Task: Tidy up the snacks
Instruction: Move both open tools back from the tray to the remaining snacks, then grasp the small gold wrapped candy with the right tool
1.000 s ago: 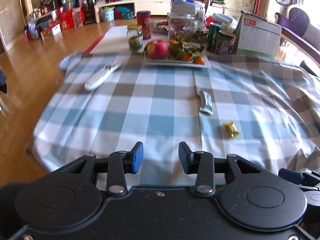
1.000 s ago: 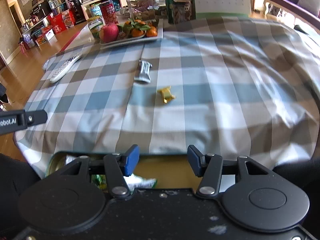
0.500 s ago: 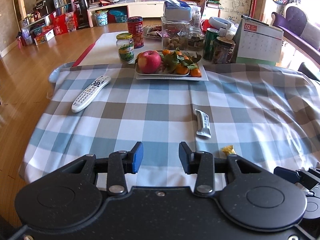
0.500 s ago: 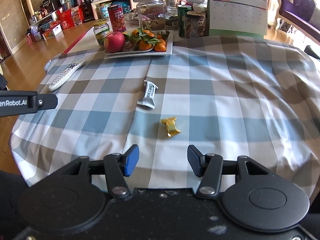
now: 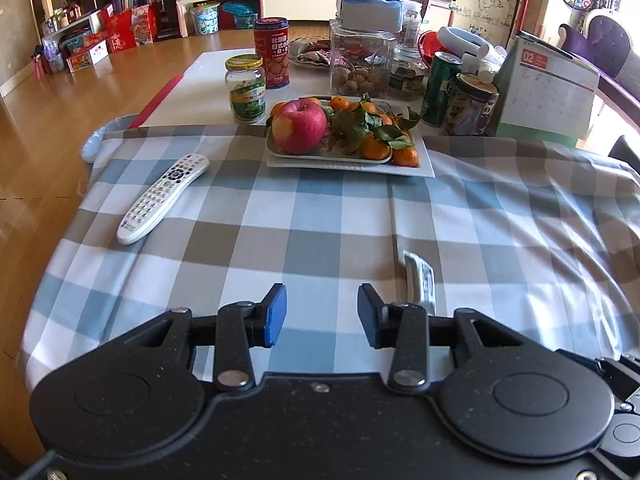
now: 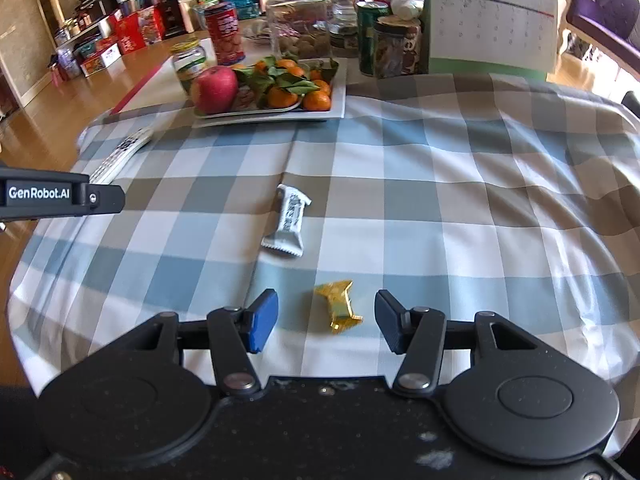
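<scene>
A white wrapped snack bar [image 6: 289, 221] lies on the checked tablecloth [image 6: 440, 184]; in the left wrist view it [image 5: 421, 280] shows just right of my left gripper, partly hidden by the right finger. A gold-wrapped candy [image 6: 338, 306] lies in front of my right gripper [image 6: 325, 321], in line with the gap between its open jaws. My left gripper [image 5: 322, 315] is open and empty over the cloth. Its body shows at the left edge of the right wrist view [image 6: 60, 197].
A white plate [image 5: 424, 168] with a red apple [image 5: 299, 126] and tangerines stands at the back. A white remote [image 5: 162, 197] lies at the left. Jars, cans [image 5: 272, 52] and a desk calendar [image 6: 490, 20] stand behind the plate. The table edge is near, wooden floor to the left.
Both grippers have moved forward over the table. The gold candy now lies close between the right gripper's jaws; the snack bar now sits beside the left gripper's right finger.
</scene>
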Demonstrator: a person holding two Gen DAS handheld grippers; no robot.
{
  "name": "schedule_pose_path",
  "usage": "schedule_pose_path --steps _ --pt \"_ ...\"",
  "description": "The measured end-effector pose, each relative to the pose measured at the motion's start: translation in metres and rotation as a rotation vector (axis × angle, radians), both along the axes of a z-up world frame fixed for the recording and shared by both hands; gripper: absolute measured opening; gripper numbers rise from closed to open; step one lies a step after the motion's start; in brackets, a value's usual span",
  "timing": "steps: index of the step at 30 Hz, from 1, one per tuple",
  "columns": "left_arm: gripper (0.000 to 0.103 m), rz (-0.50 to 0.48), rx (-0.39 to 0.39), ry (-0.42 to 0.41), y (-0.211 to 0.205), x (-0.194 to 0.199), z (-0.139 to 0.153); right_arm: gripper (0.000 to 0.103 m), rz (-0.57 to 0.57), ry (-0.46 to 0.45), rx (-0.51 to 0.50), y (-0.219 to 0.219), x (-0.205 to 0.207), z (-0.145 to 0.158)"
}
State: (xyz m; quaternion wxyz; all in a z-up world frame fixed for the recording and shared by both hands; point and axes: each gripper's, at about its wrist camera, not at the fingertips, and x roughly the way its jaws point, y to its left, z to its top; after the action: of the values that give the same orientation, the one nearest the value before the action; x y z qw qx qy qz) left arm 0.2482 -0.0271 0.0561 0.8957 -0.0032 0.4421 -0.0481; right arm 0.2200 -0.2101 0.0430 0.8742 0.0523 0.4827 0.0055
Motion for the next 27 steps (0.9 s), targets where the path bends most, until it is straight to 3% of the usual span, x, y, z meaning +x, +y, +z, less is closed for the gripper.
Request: schedule_pose_path --steps 5,12,18,27 --pt "0.049 0.002 -0.01 0.024 -0.006 0.026 -0.01 0.056 -0.06 0.039 0.019 -0.012 0.027 -0.013" --pt "0.049 -0.03 0.005 0.045 -0.02 0.048 -0.027 0.056 -0.105 0.146 0.119 -0.029 0.06 -0.041" --pt "0.049 -0.063 0.022 0.078 -0.032 0.058 -0.041 0.056 -0.08 0.184 0.153 -0.032 0.066 -0.056" --pt "0.049 -0.094 -0.015 0.111 -0.036 0.056 -0.043 0.054 -0.058 0.214 0.139 -0.024 0.066 -0.068"
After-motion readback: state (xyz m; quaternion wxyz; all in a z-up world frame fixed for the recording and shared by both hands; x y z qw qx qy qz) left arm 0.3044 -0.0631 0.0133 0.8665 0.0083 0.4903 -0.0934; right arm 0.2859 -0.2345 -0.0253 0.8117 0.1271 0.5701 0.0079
